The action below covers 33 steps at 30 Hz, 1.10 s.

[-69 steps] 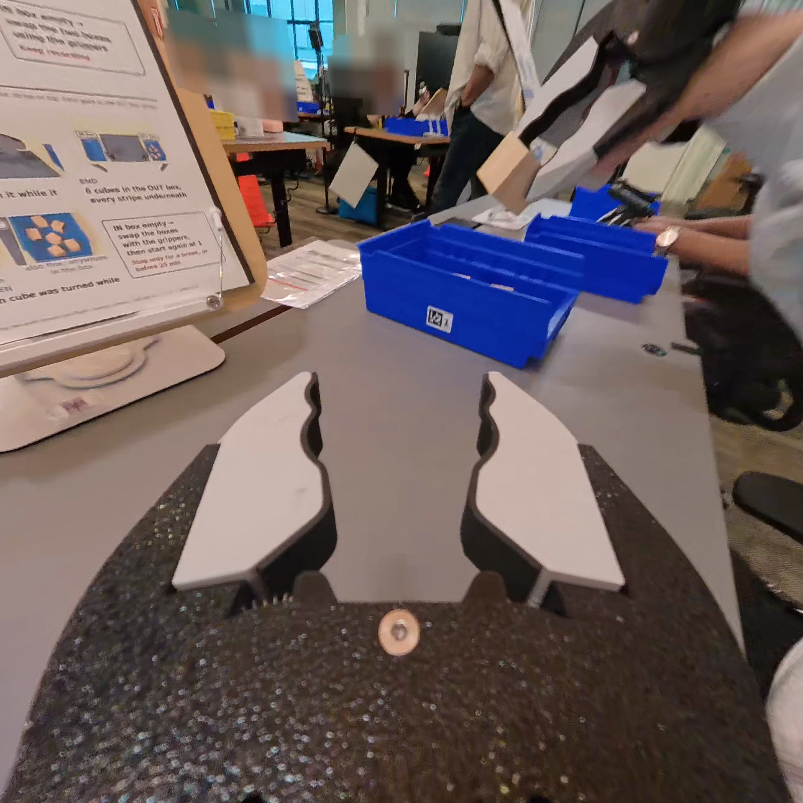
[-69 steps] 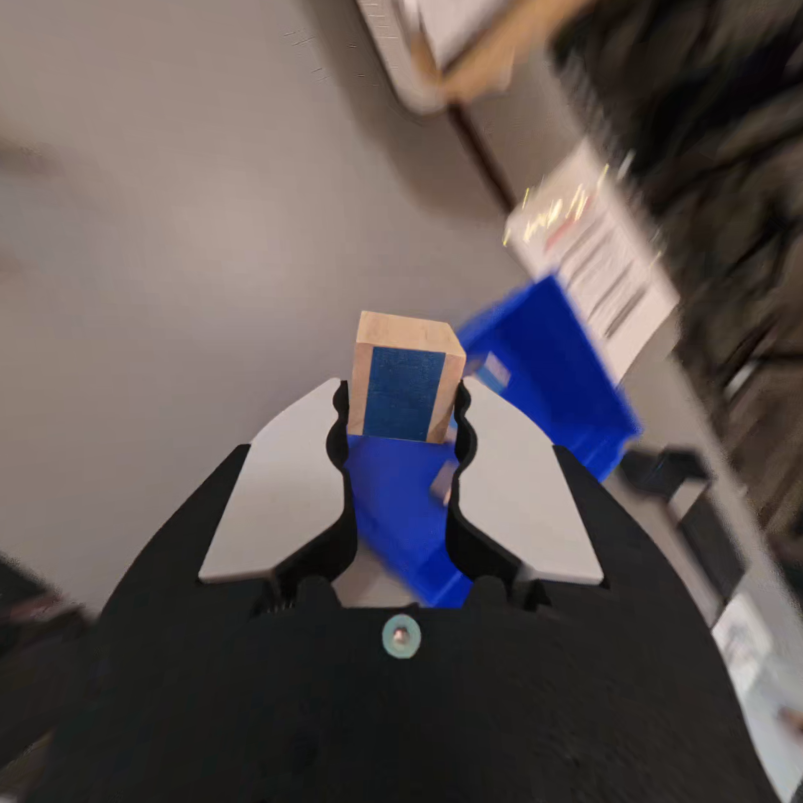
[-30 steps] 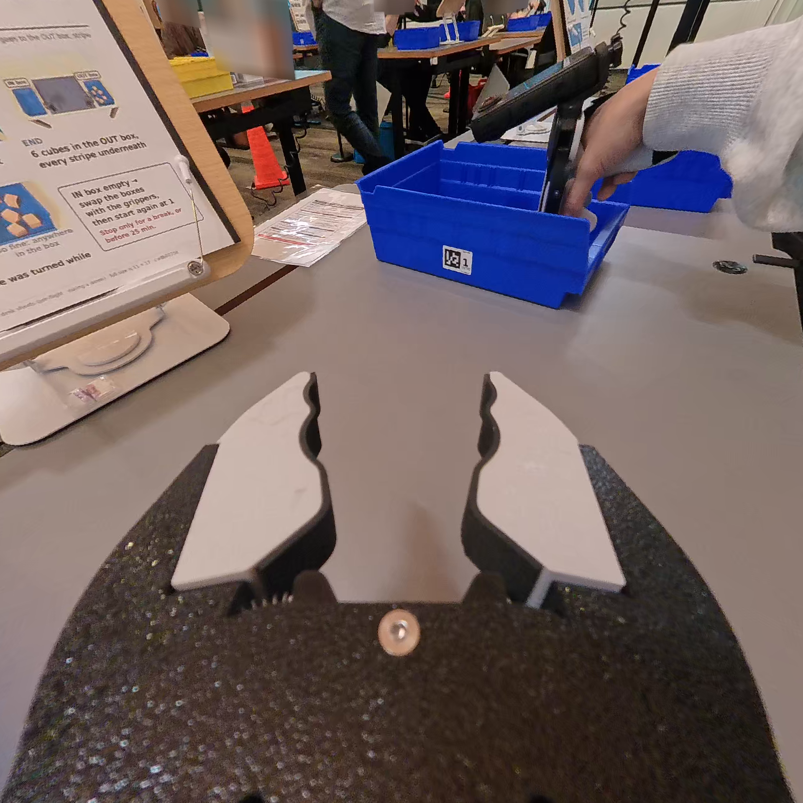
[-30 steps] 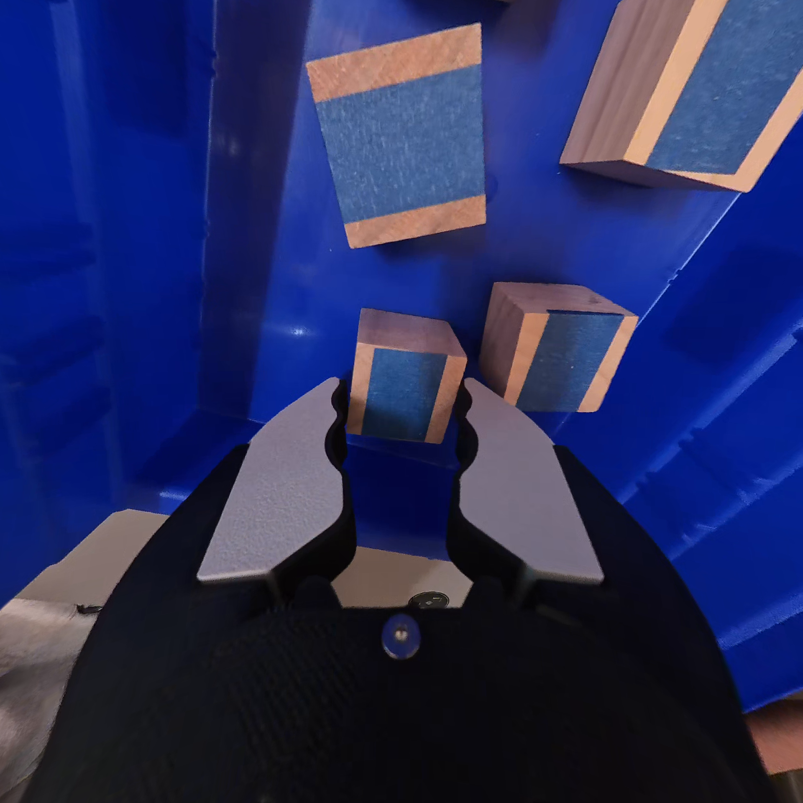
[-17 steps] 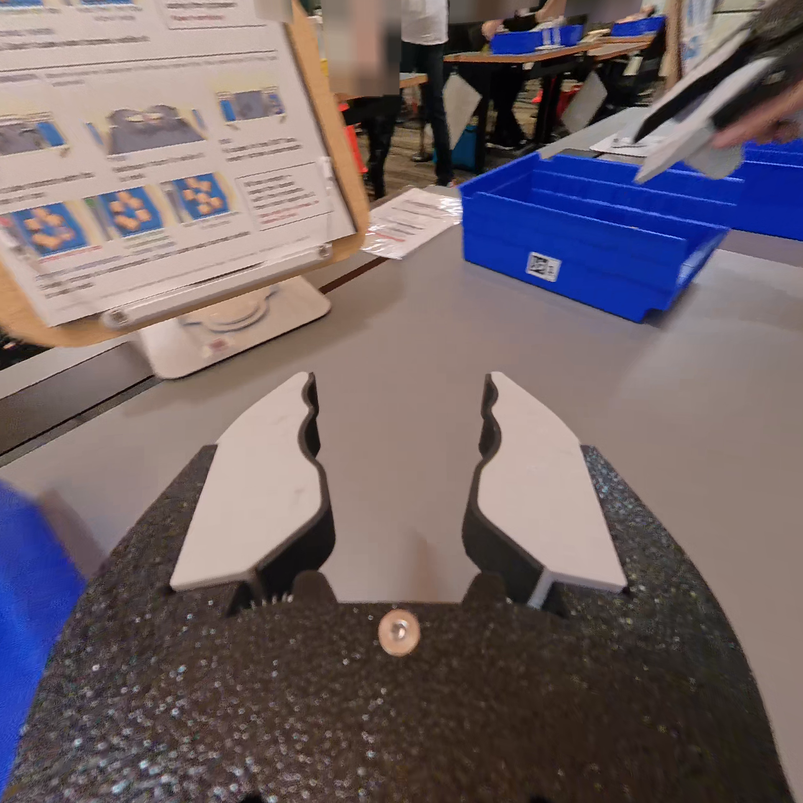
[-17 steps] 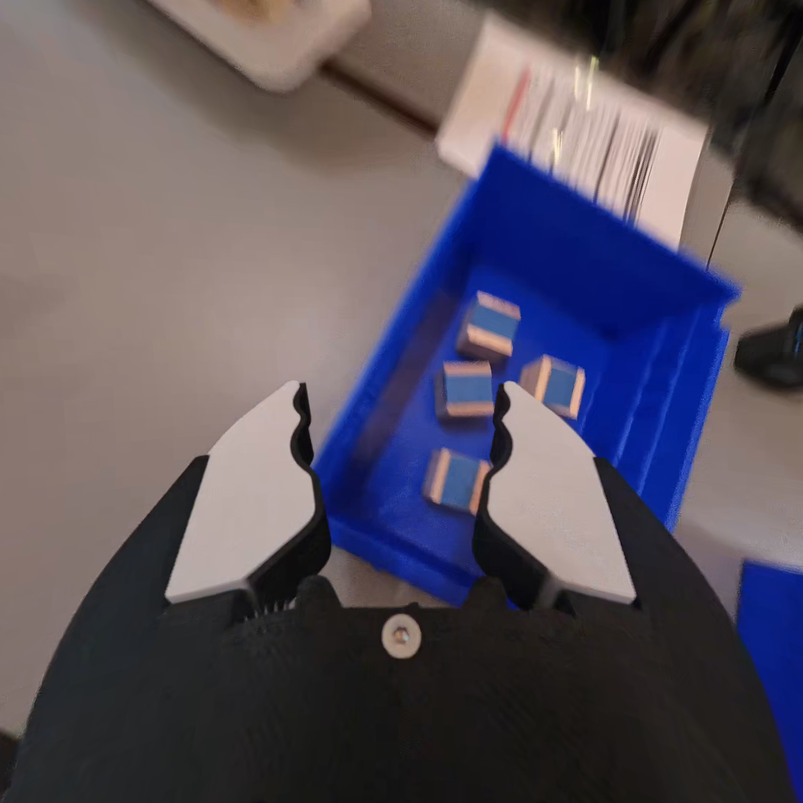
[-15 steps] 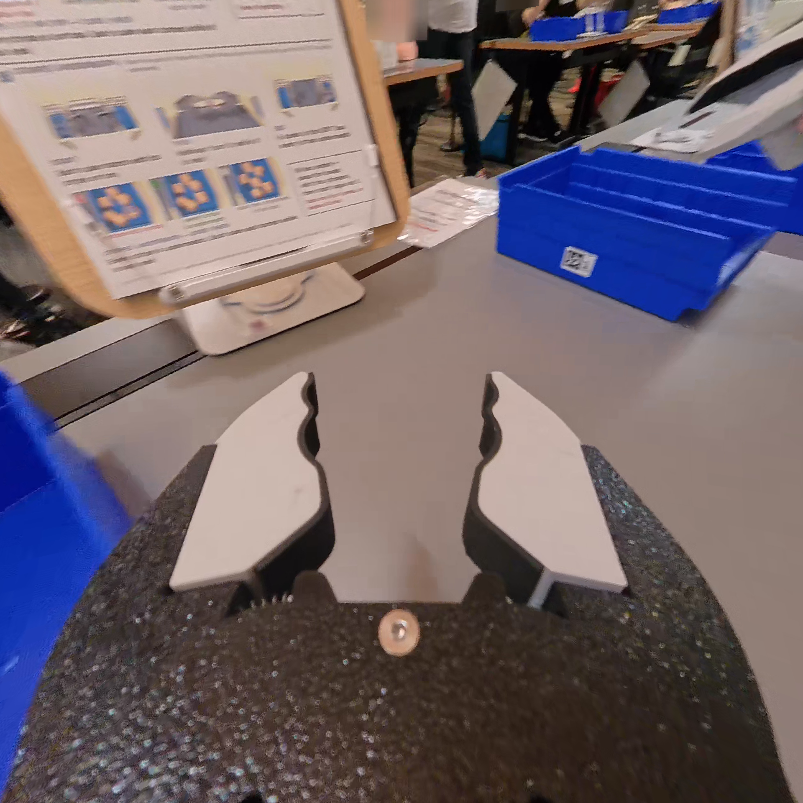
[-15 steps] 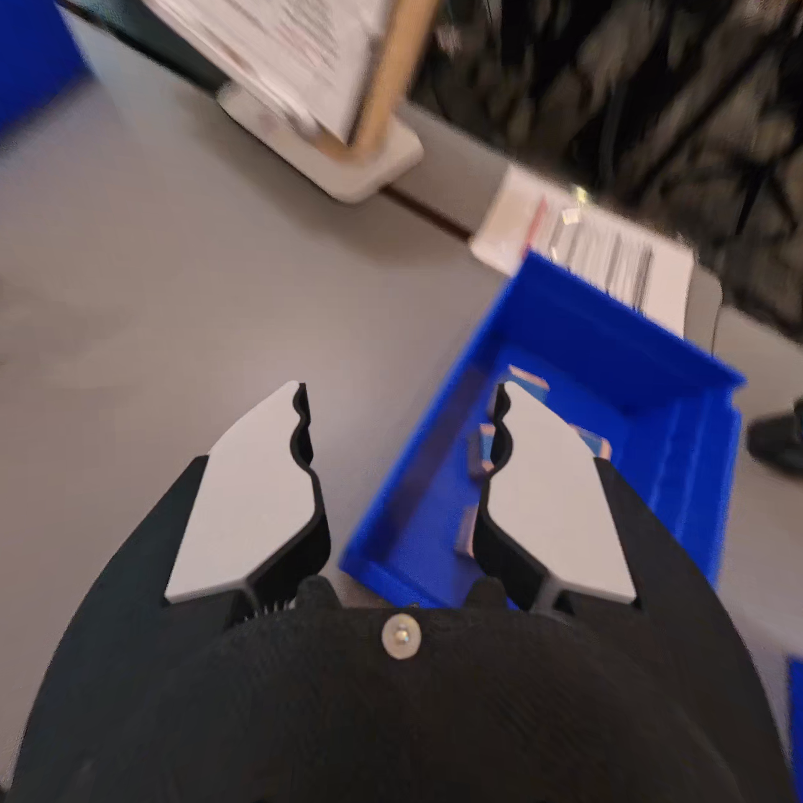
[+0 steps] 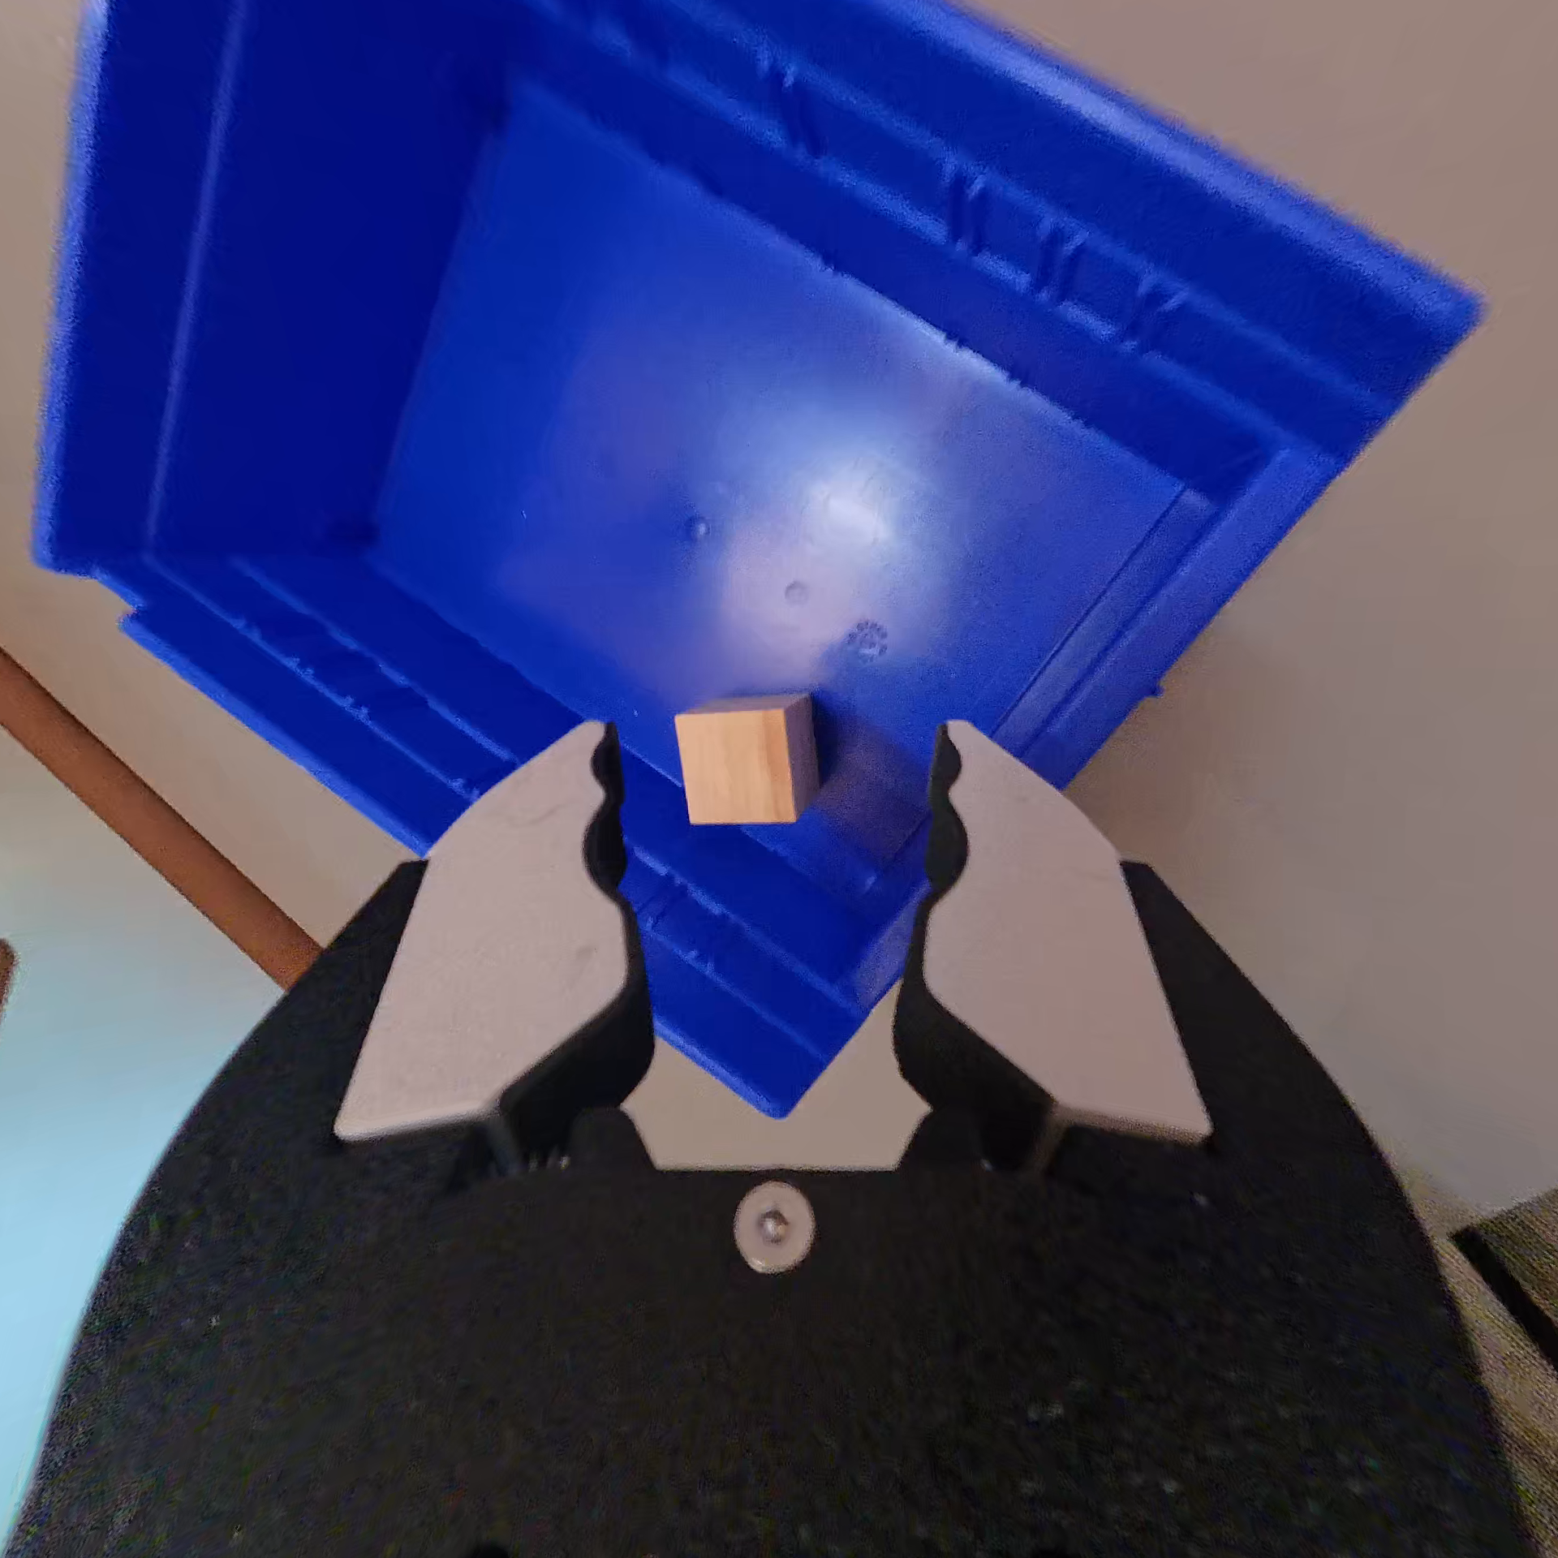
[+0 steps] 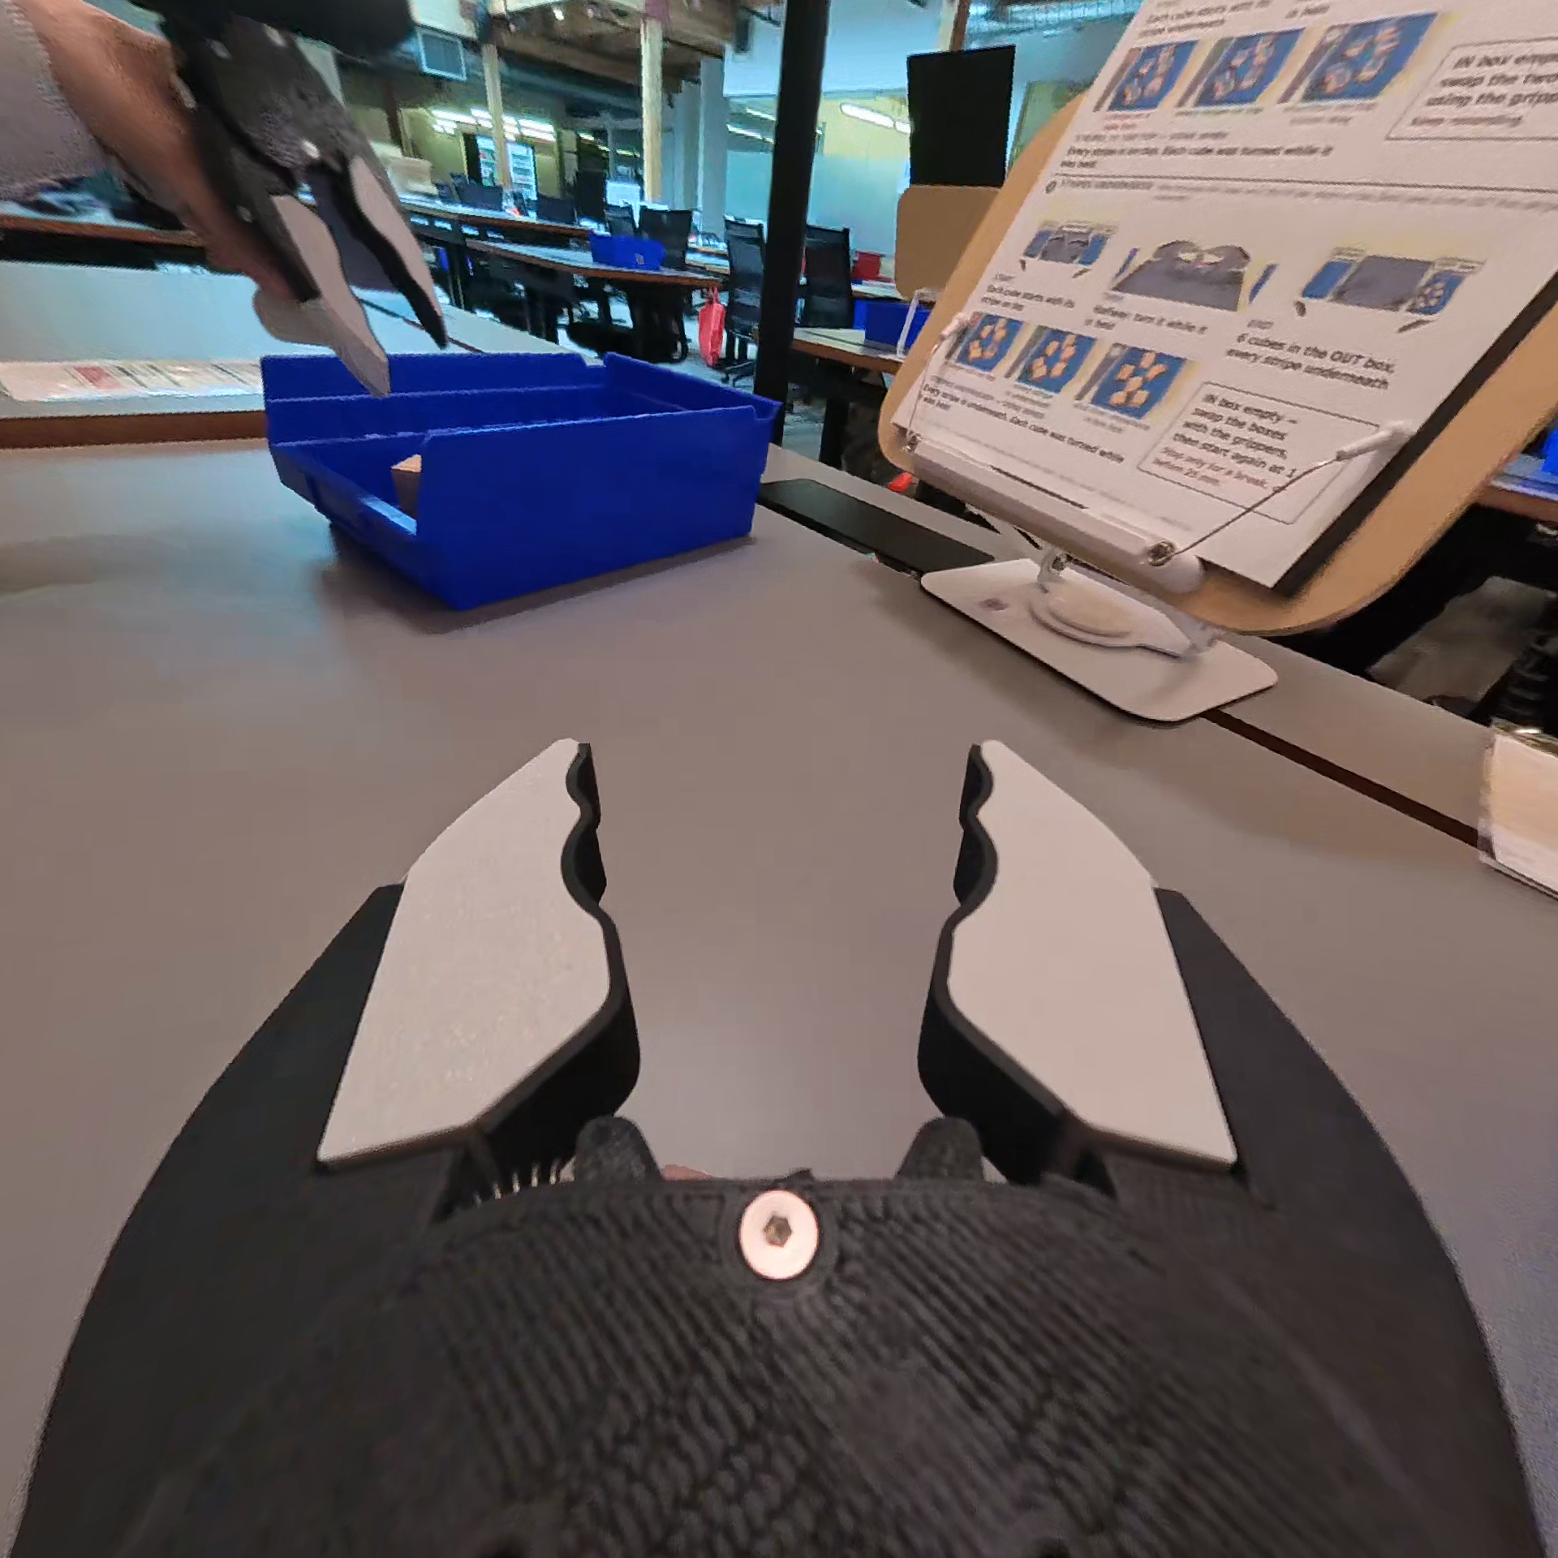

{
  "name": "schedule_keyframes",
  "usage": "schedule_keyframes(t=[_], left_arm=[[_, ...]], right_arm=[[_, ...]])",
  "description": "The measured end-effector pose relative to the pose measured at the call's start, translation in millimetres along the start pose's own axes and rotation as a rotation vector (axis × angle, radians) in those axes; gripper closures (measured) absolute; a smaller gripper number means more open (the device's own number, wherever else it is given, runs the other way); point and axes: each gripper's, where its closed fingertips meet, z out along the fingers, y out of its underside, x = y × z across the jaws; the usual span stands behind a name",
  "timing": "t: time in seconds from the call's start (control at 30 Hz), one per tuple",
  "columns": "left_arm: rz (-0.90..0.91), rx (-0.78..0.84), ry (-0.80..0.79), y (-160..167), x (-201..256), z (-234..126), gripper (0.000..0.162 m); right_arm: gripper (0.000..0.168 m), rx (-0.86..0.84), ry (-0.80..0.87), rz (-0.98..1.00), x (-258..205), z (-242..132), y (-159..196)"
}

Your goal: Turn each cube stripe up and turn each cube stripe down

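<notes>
In the left wrist view I look straight down into a blue bin (image 9: 1096,472). One wooden cube (image 9: 746,756) lies near its front wall, showing only plain wood faces and no stripe. My left gripper (image 9: 776,738) hangs open and empty above that cube. In the right wrist view my right gripper (image 10: 777,750) is open and empty, low over the grey table (image 10: 253,717). That view shows the same blue bin (image 10: 590,497) ahead at the left, a corner of the cube (image 10: 407,482) in its front notch, and the left gripper (image 10: 400,350) held above it.
An instruction board (image 10: 1222,295) on a white stand (image 10: 1121,649) stands at the right of the table. A paper sheet (image 10: 126,375) lies far left behind the bin. A clear object (image 10: 1522,809) sits at the right edge. Other desks and chairs fill the background.
My left gripper swung from facing across the table to looking down into the bin with one plain cube. My right gripper left the bin of striped cubes, opened wider and now sits low over the table.
</notes>
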Motion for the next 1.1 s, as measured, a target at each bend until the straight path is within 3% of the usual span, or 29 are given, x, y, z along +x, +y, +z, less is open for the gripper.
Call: schedule_keyframes(t=[0.03,0.4,0.57,0.63,0.73,0.83,0.9,0.97,1.1], left_arm=[[-0.019,-0.036,0.022,4,-3,5,0.093],[0.079,-0.484,0.030,51,-19,60,0.096],[0.038,-0.532,0.080,55,-15,74,0.102],[0.026,-0.549,0.088,57,-14,76,0.115],[-0.020,-0.552,0.110,56,-10,75,0.116],[-0.021,-0.472,0.088,41,-10,63,0.116],[-0.049,-0.337,0.058,16,-10,45,0.116],[-0.094,-0.114,0.091,-21,0,21,0.116],[-0.177,0.407,0.353,-106,52,-45,0.117]], right_arm=[[0.085,0.000,-0.010,0.003,-2,1,2],[0.083,-0.025,-0.008,0.012,-4,0,20],[0.083,-0.033,-0.004,0.018,-3,0,22],[0.083,-0.037,-0.004,0.011,-4,0,22],[0.083,-0.053,-0.011,-0.001,-6,1,24],[0.082,-0.069,-0.018,-0.028,-9,2,26],[0.082,-0.080,-0.031,-0.052,-13,3,28],[0.081,-0.099,-0.040,-0.067,-15,5,30],[0.078,-0.118,-0.053,-0.106,-20,8,33]])
